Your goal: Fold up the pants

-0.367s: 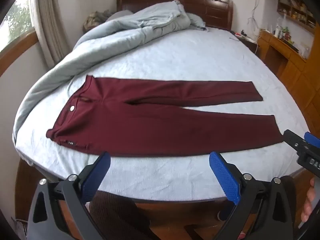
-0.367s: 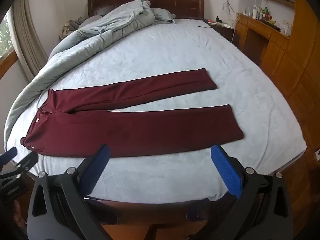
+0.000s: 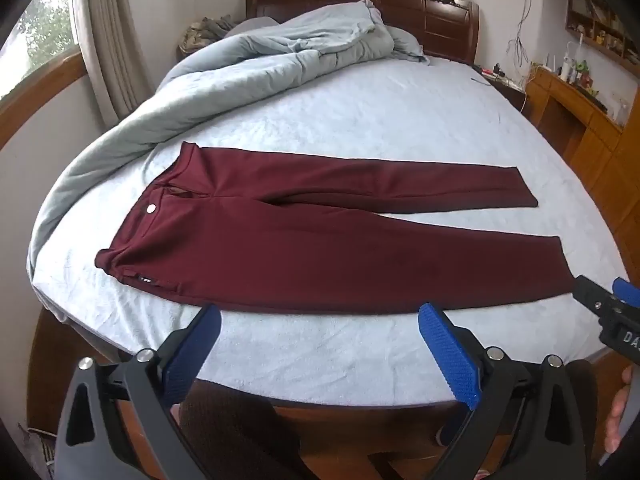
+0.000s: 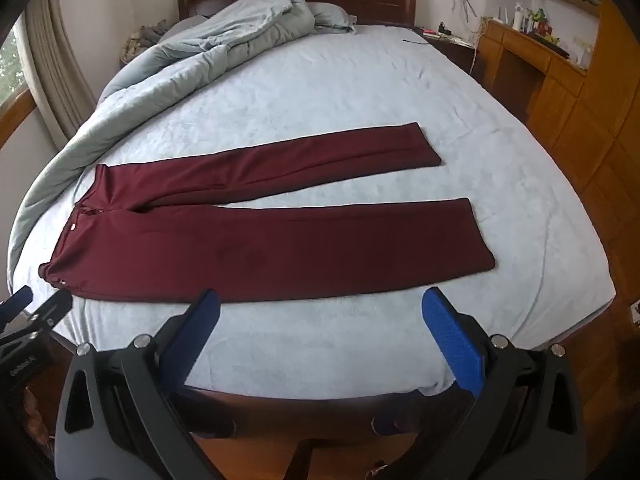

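Note:
Dark red pants [image 3: 320,240] [image 4: 260,240] lie flat across the bed, waistband to the left, both legs stretched to the right and spread apart. My left gripper [image 3: 320,320] hovers open over the bed's near edge, just short of the near leg, nothing between its blue pads. My right gripper [image 4: 320,304] is open too, above the near edge in front of the near leg, holding nothing. In the left wrist view the right gripper [image 3: 608,304] shows at the right edge by the near leg's cuff. The left gripper [image 4: 32,312] shows at the left edge of the right wrist view, below the waistband.
The bed has a pale blue sheet [image 3: 360,120] and a grey-blue duvet [image 3: 240,80] bunched along the left side up to the dark wooden headboard [image 3: 440,20]. Wooden cabinets and a cluttered desk [image 4: 532,48] stand to the right. A window and curtain [image 3: 104,40] are at left.
Both grippers have shifted slightly forward toward the pants; the view barely differs. The pants lie as before, and both grippers stay open.

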`<move>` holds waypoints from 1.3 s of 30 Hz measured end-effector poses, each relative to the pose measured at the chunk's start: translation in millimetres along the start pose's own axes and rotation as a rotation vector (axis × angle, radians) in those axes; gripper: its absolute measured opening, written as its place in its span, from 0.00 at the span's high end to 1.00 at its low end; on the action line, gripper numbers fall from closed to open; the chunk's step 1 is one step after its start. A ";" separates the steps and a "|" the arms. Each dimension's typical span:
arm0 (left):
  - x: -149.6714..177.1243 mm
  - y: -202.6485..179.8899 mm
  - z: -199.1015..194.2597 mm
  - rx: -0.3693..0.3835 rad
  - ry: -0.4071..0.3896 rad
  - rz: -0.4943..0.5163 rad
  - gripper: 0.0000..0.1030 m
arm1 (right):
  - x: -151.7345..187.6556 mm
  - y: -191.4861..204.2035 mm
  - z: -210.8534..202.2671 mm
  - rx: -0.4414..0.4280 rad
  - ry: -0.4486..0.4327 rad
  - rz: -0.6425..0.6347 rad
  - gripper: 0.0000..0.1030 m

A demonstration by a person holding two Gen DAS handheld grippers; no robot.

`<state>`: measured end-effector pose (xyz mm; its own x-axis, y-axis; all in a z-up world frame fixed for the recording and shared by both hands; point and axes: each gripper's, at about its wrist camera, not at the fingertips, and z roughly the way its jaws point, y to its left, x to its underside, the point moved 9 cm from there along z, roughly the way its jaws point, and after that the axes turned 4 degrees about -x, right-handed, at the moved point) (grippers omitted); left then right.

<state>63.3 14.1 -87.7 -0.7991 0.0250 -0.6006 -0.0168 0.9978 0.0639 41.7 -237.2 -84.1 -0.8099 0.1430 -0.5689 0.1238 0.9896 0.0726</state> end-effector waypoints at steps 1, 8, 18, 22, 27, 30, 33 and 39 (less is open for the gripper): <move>0.3 0.5 -0.5 0.006 -0.004 -0.004 0.04 | -0.3 -7.0 4.4 0.008 0.003 0.014 0.02; -2.1 0.4 3.0 -0.017 -0.018 0.030 0.04 | -0.3 -19.1 5.2 0.039 -0.009 0.041 0.02; -4.4 2.2 3.0 0.008 -0.025 0.009 0.04 | 1.7 -16.6 7.1 0.041 0.003 0.029 0.02; -4.7 2.4 3.8 0.010 -0.026 0.009 0.04 | 0.9 -18.2 8.8 0.057 0.013 0.021 0.02; -4.7 1.1 6.0 0.004 -0.021 0.015 0.04 | 0.5 -17.4 8.3 0.043 0.011 0.021 0.02; -5.0 -0.5 7.9 -0.007 -0.021 0.021 0.04 | -0.3 -15.0 7.0 0.045 0.008 0.008 0.02; -6.1 -0.1 8.7 -0.006 -0.019 0.015 0.04 | -0.7 -12.9 7.8 0.048 0.012 0.000 0.02; -8.0 0.7 9.0 -0.014 -0.024 0.012 0.04 | -1.7 -12.5 8.7 0.049 0.010 -0.001 0.02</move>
<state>75.2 15.2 -90.0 -0.7847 0.0385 -0.6187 -0.0157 0.9965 0.0820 46.5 -249.9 -91.2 -0.8158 0.1425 -0.5605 0.1507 0.9881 0.0318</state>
